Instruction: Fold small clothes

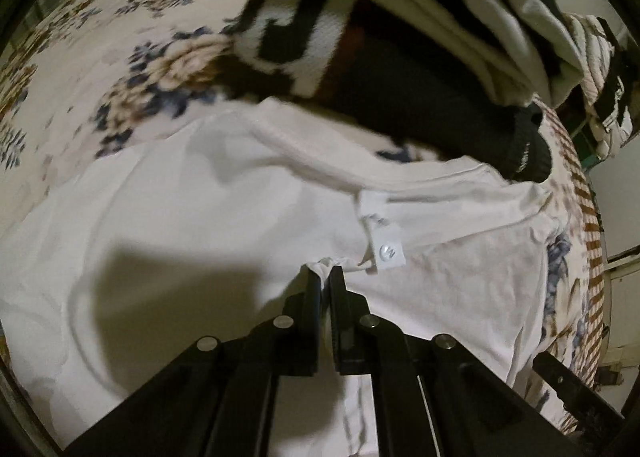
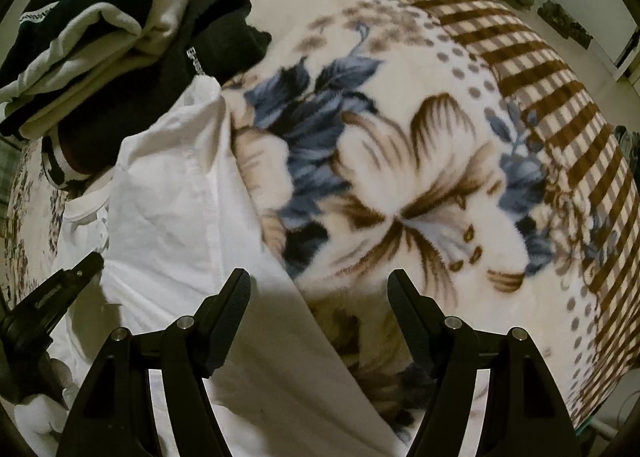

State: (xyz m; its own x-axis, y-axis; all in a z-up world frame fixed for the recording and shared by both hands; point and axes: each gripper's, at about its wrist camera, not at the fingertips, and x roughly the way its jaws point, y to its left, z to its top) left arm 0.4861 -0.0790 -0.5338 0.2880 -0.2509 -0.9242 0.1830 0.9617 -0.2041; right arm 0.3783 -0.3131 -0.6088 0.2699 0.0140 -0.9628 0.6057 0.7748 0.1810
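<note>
Your left hand-held gripper [image 1: 326, 271] is pinched closed on a small bunch of fabric of the white shirt [image 1: 200, 217], just below the neckline and right beside the little white label [image 1: 386, 249] that hangs at the collar. The shirt lies spread across the bed, on a fleece blanket [image 2: 400, 177] printed with blue and brown flowers and a brown checked border. The view from that gripper is a little blurred, and the gripper's shadow falls on the cloth to the left of the fingers. Your right hand-held gripper [image 2: 320, 289] stands wide open with nothing between its fingers [image 2: 236, 297]; it points steeply down over the edge of the shirt, so that its left finger is above white cloth and its right finger is above bare blanket. In the right wrist view the left hand-held gripper shows at the lower left edge, over the shirt. Beyond the collar, at the far side of the shirt, sits a pile of other clothes [image 2: 92, 41]: a black garment [image 1: 460, 109] lies just beside the neckline, touching it or nearly so, a black and white patterned piece [image 1: 288, 29] next to it, and pale and dark folded pieces stacked on top.
</note>
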